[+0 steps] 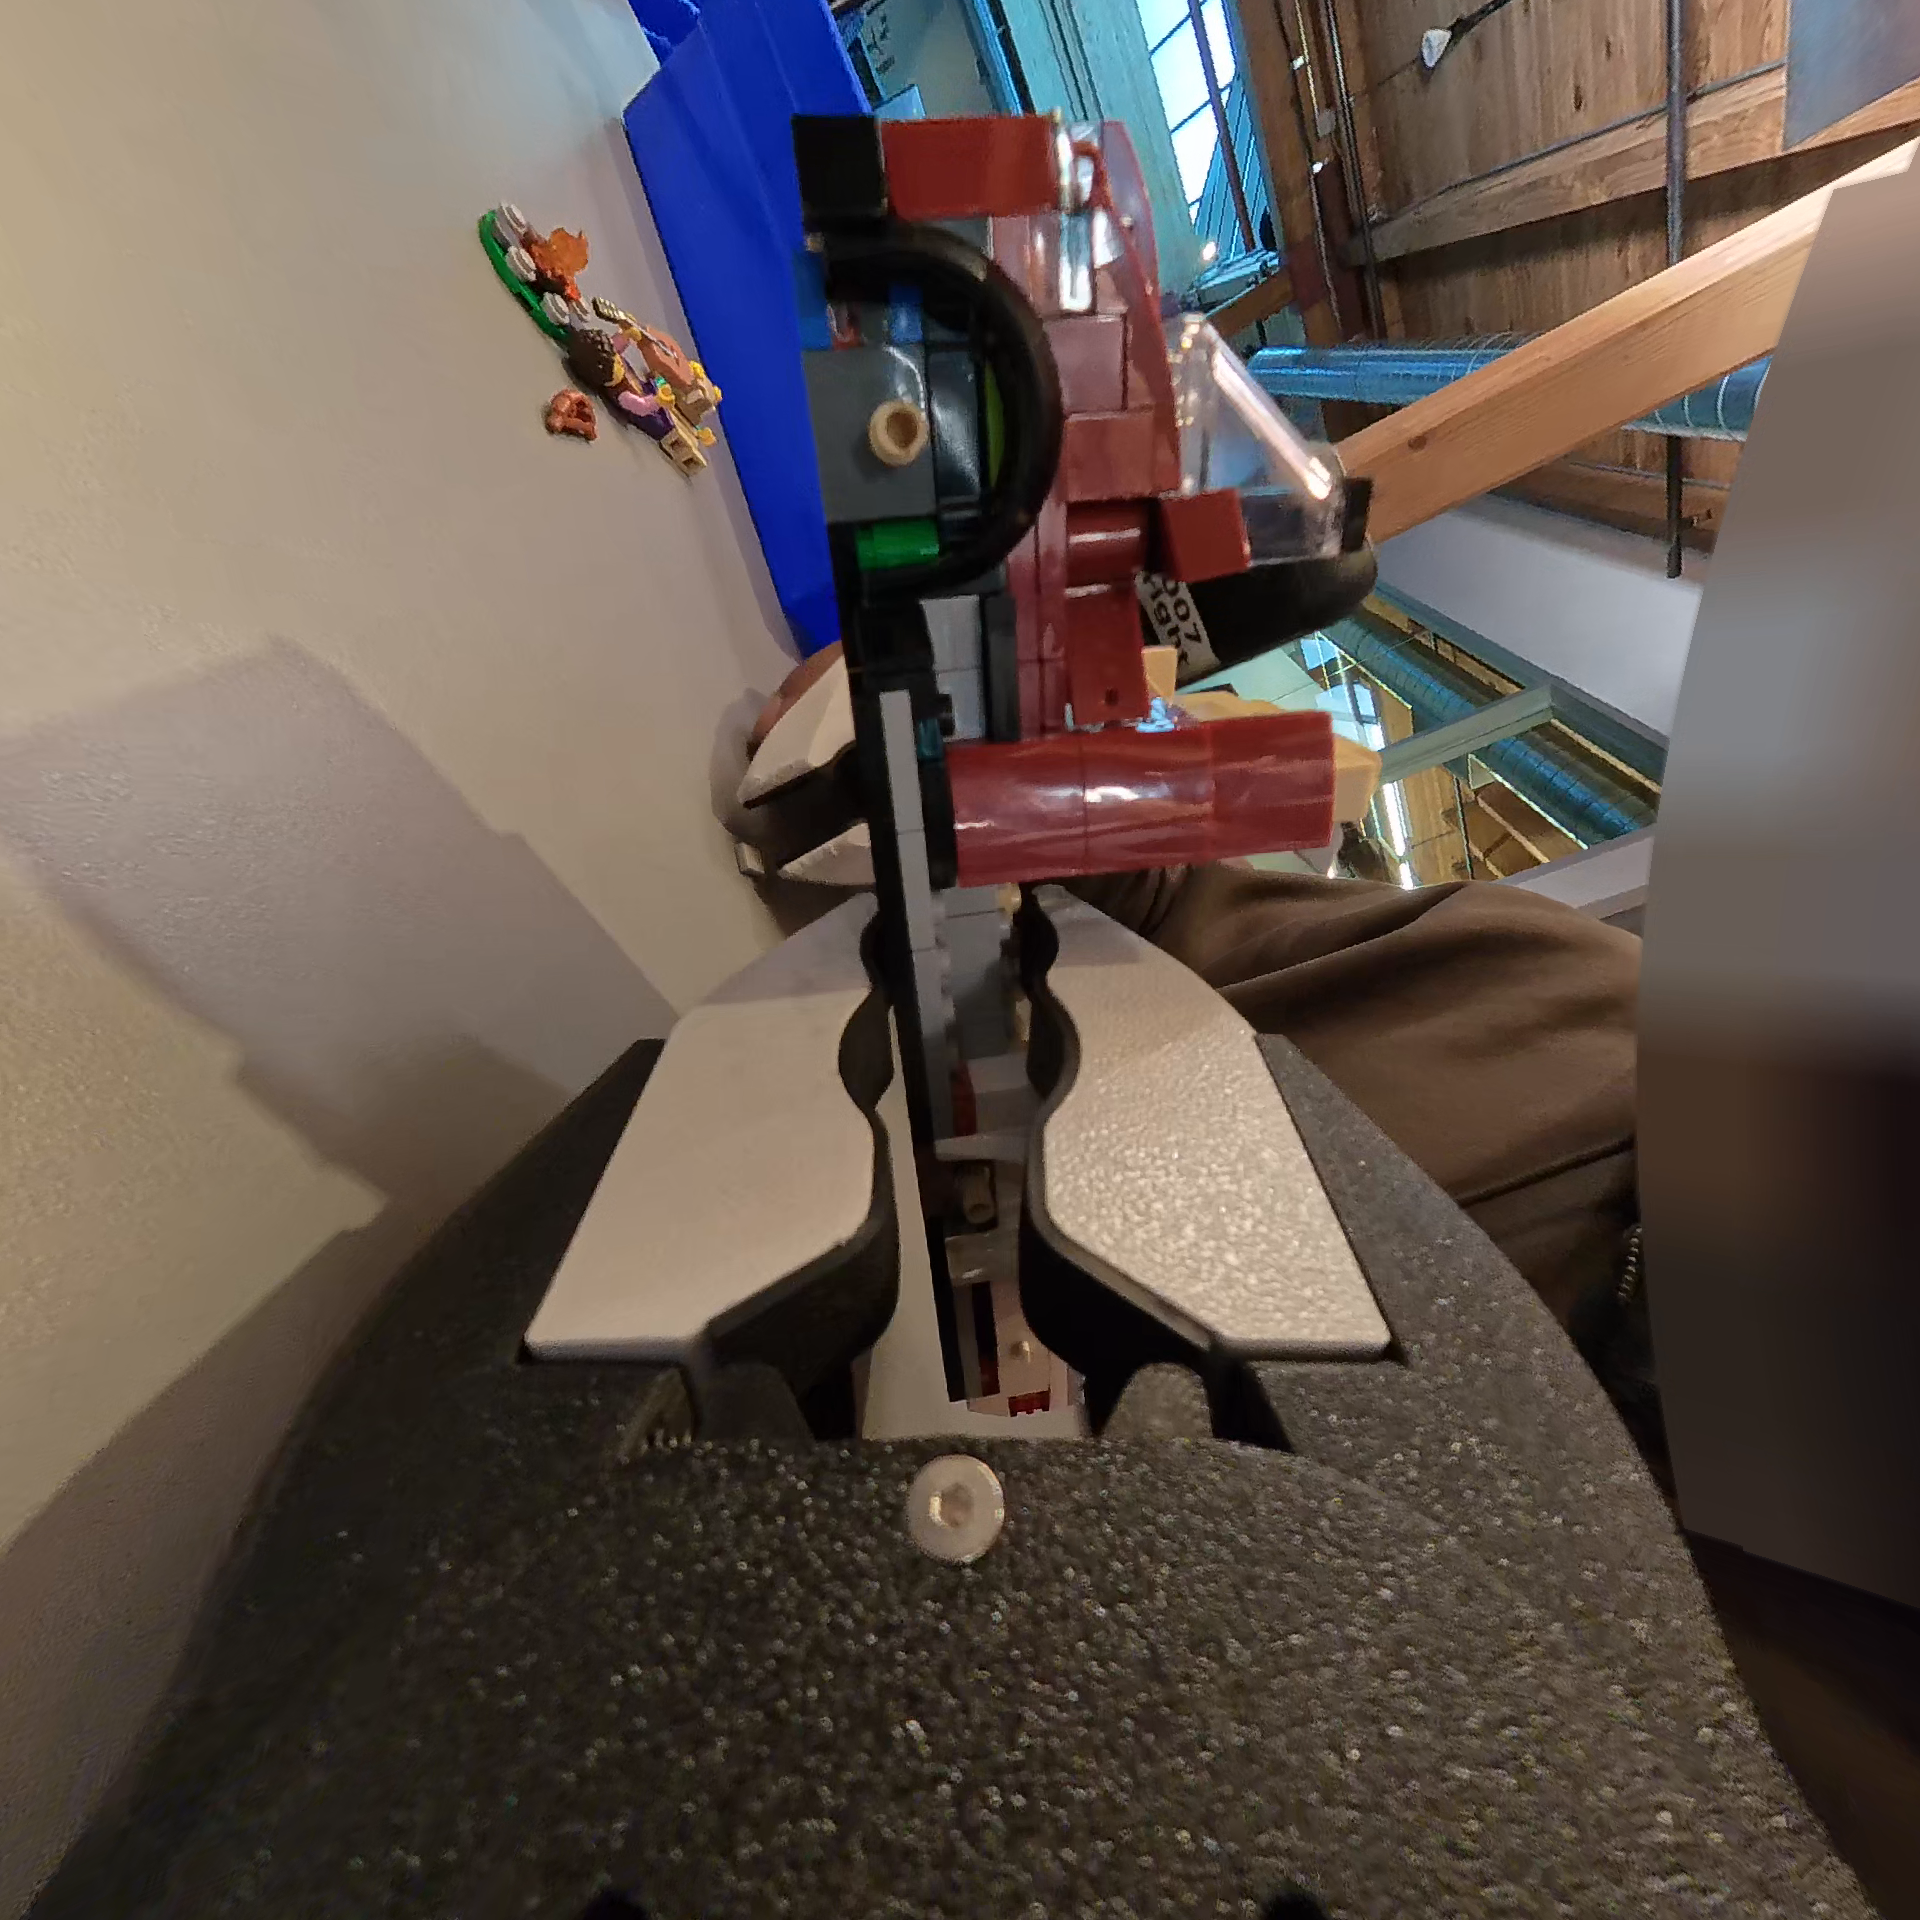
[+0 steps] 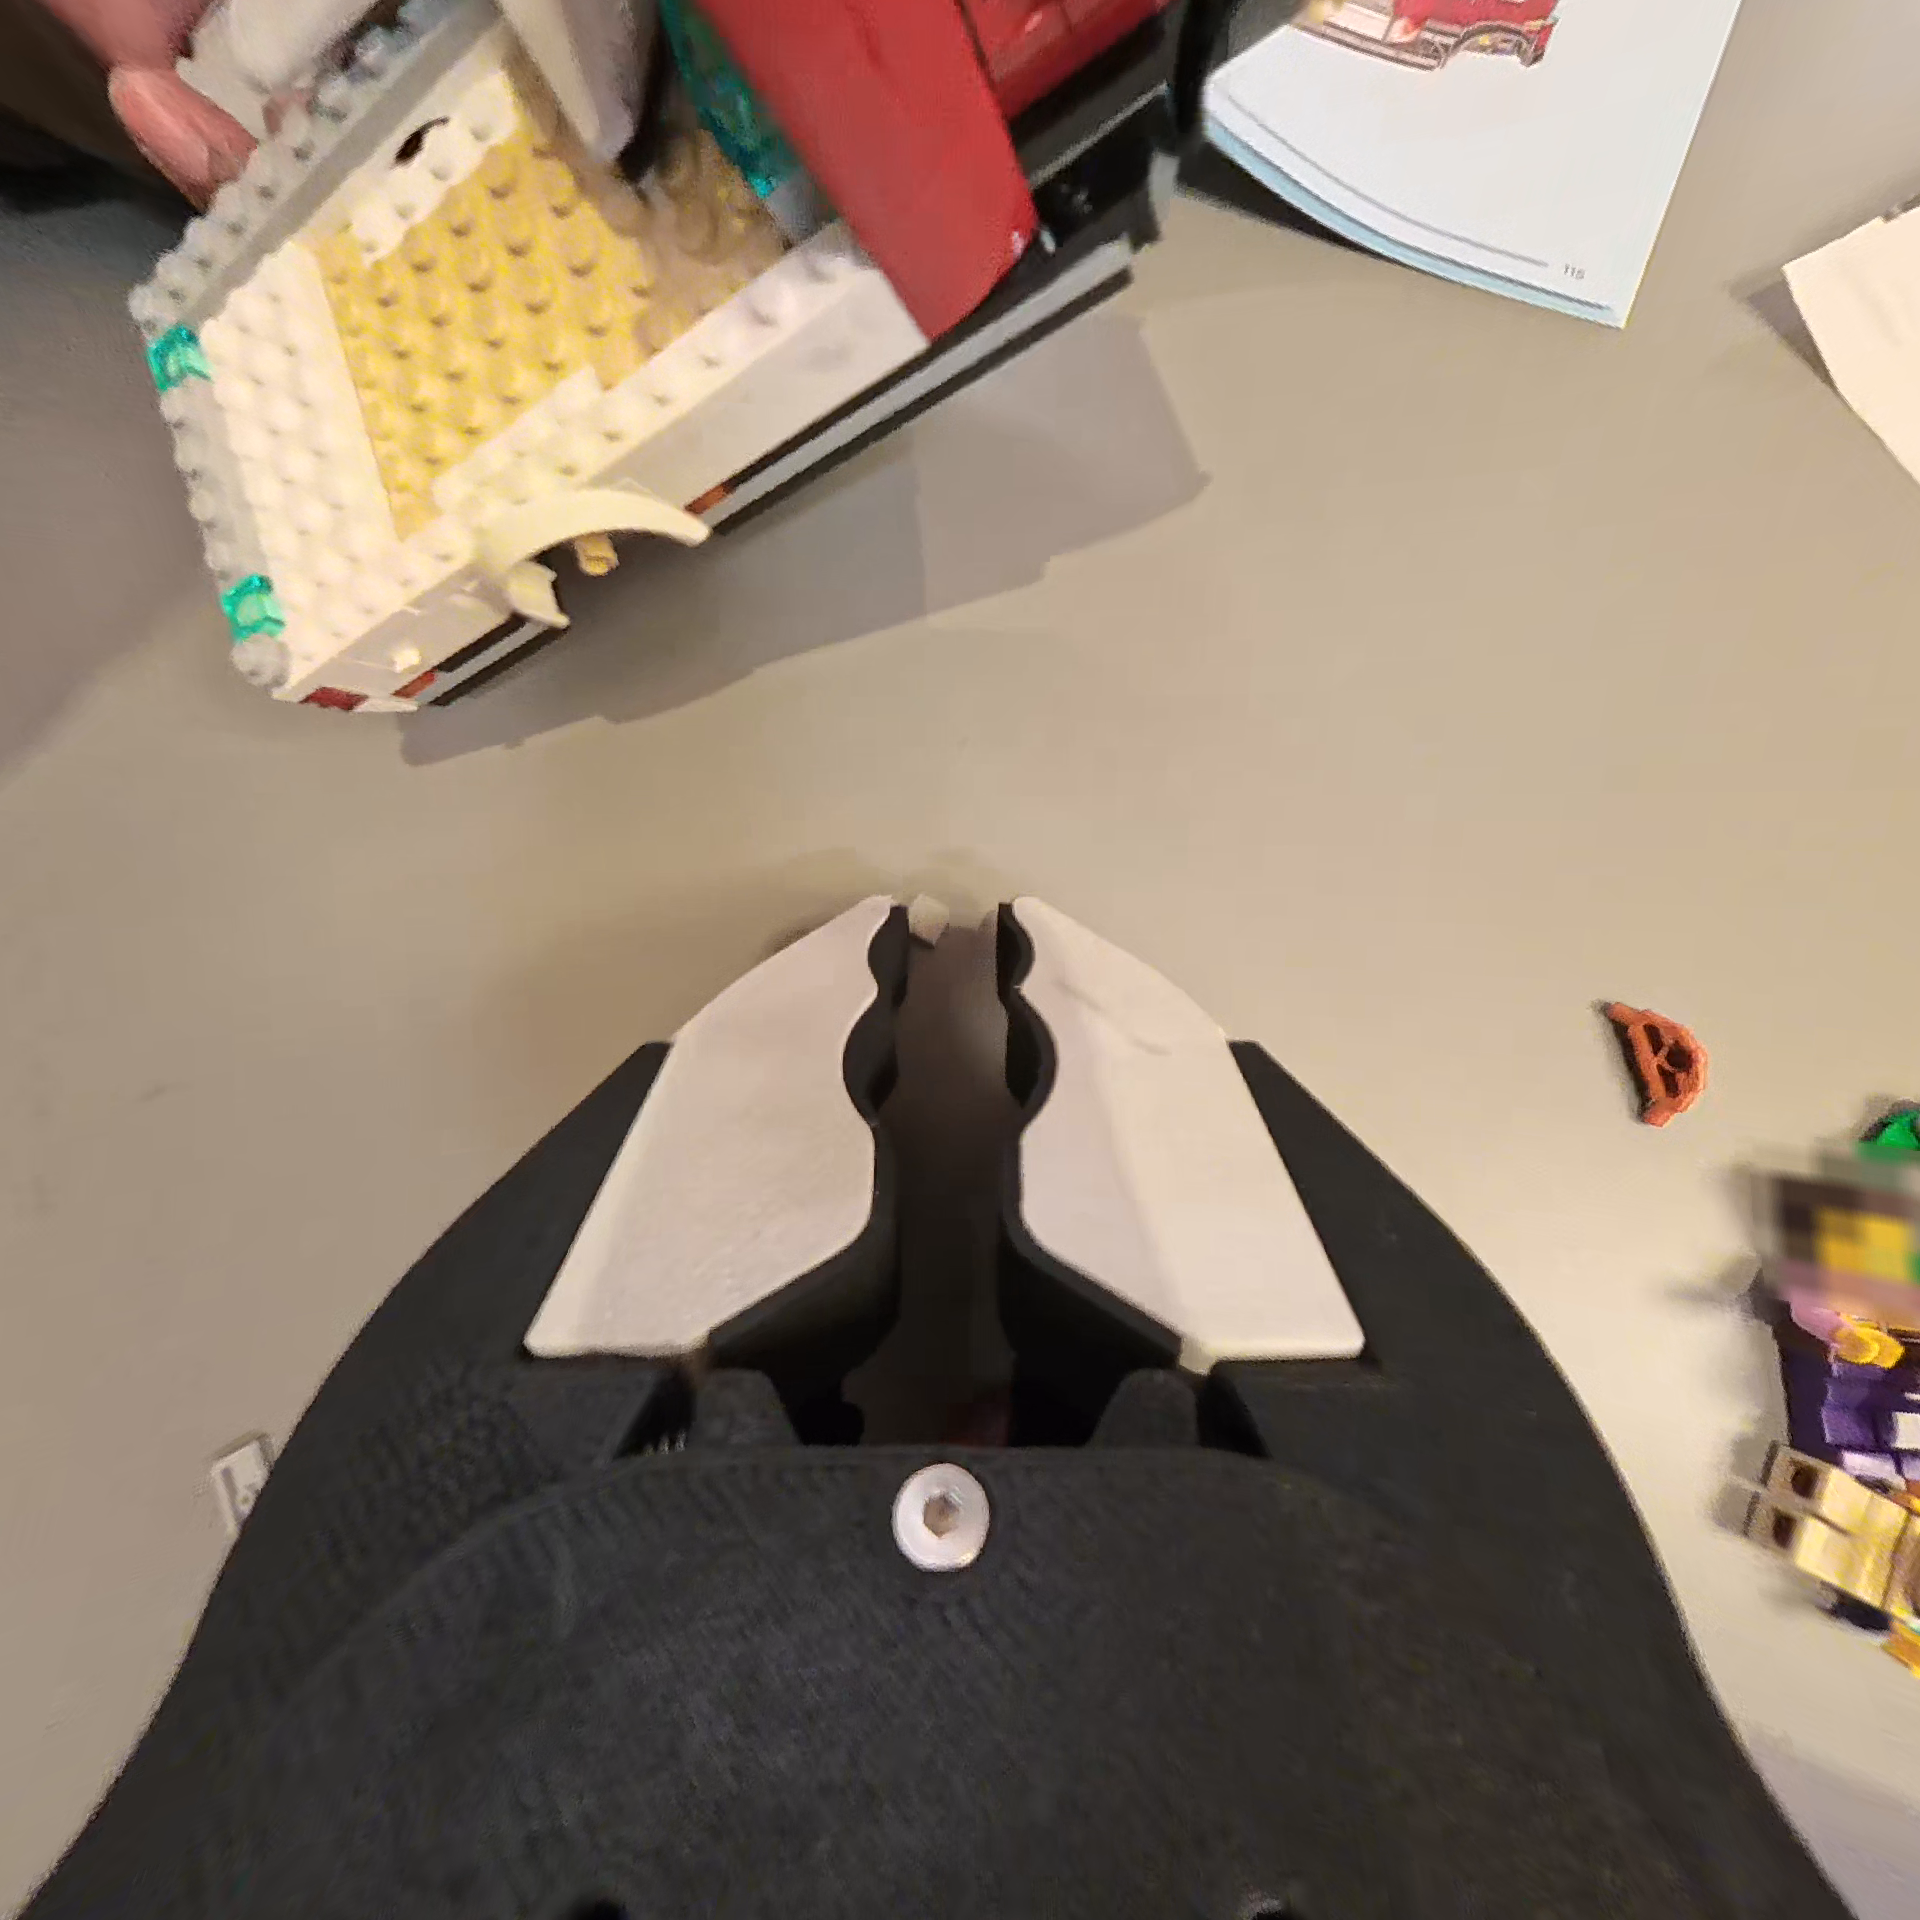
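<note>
The left gripper [image 1: 951, 997] has its fingers clamped on a dark red brick-built vehicle [image 1: 1039, 520], held edge-on. The right gripper [image 2: 951, 920] hangs over the table [image 2: 1299, 675], fingers slightly parted, a tiny pale piece [image 2: 928, 916] at the left fingertip; grasp unclear. Farther off lies an orange piece [image 2: 1660, 1062].

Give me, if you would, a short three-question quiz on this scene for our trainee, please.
1. True or false: the left hand-held gripper holds nothing.
2. What colour is the small loose piece lying on the table to the right of the right hand-held gripper? A) orange-brown B) blue C) white
3. In the right wrist view, what kind of thing lies at the top right corner?

Key:
1. False: its fingers are clamped on a dark red and black brick model.
2. A.
3. A pale blue printed booklet.
</note>
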{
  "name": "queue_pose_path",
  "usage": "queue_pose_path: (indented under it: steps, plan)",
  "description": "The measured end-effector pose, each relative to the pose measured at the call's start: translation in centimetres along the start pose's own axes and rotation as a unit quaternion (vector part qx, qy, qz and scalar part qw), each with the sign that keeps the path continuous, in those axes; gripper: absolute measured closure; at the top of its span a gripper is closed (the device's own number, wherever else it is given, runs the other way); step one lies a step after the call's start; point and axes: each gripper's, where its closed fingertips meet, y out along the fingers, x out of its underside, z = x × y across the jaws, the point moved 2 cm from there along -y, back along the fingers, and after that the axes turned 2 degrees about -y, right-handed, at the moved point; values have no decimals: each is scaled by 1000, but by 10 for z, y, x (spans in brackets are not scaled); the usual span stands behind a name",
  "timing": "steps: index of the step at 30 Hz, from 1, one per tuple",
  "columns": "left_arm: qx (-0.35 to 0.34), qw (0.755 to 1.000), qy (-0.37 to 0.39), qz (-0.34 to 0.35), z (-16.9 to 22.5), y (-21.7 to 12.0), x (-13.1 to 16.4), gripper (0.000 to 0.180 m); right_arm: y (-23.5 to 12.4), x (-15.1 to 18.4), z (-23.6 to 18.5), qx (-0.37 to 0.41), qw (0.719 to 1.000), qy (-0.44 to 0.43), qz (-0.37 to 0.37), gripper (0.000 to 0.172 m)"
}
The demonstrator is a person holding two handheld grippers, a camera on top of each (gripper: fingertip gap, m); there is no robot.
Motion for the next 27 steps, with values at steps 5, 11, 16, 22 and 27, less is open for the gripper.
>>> queue_pose_path:
  steps: [5,11,16,22,27]
  plan:
    - [16,999,-35,13,3,2,1,158,0,5,-9,24,999,-20,-14,152]
    - [32,997,-72,25,1,5,2,158,4,3,-5,51,998,-11,-20,150]
    - [37,995,-86,33,-1,4,1,158,5,2,-6,60,998,-18,-22,159]
    - [46,994,-92,32,0,5,2,158,6,1,-8,62,997,-35,-21,164]
    - [63,991,-109,34,2,6,3,158,-7,-13,-8,49,996,-63,33,172]
